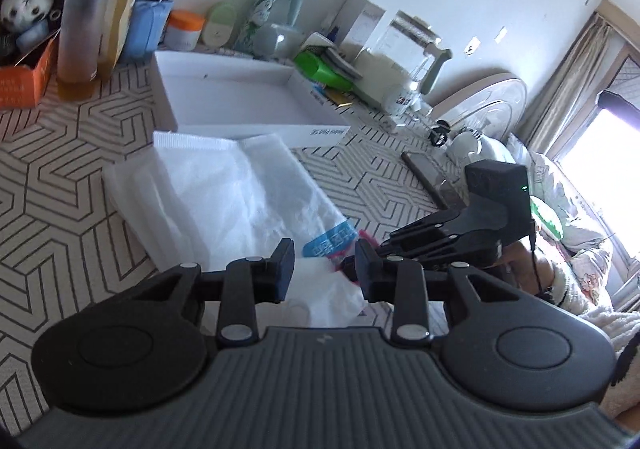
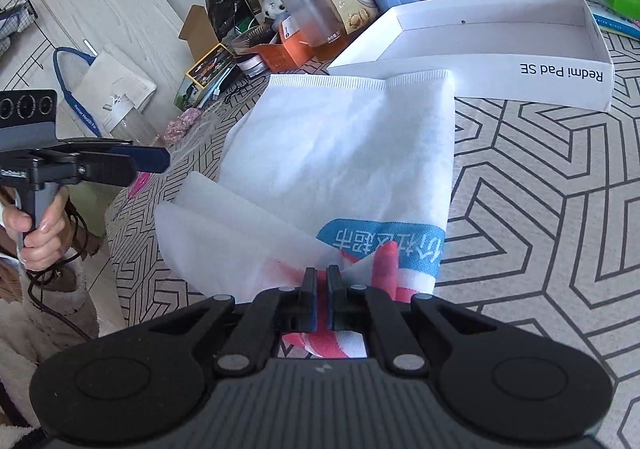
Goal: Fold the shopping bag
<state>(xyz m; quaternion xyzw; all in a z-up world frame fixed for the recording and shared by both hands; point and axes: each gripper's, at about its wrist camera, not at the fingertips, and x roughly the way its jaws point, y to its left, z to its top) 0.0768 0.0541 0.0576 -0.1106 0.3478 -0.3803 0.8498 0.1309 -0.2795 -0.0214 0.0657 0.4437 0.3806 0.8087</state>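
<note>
The white shopping bag lies flat on the patterned desk, just before a white box lid. It looks light, limp and crease-prone (best taken by hems or corners). The right gripper pinches its printed end; the left gripper hovers parted, empty. The bag's handles are hidden.

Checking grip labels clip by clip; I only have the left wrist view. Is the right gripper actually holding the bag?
Observer: Yes. The right gripper is shut on the shopping bag's printed end.
Operator: Is the left gripper touching the bag?
Observer: No. The left gripper hangs off to the bag's left, apart from it, gripped by a hand.
Operator: The box lettering is blurred here.
Observer: The white box reads "Redmi Pad SE".
</note>
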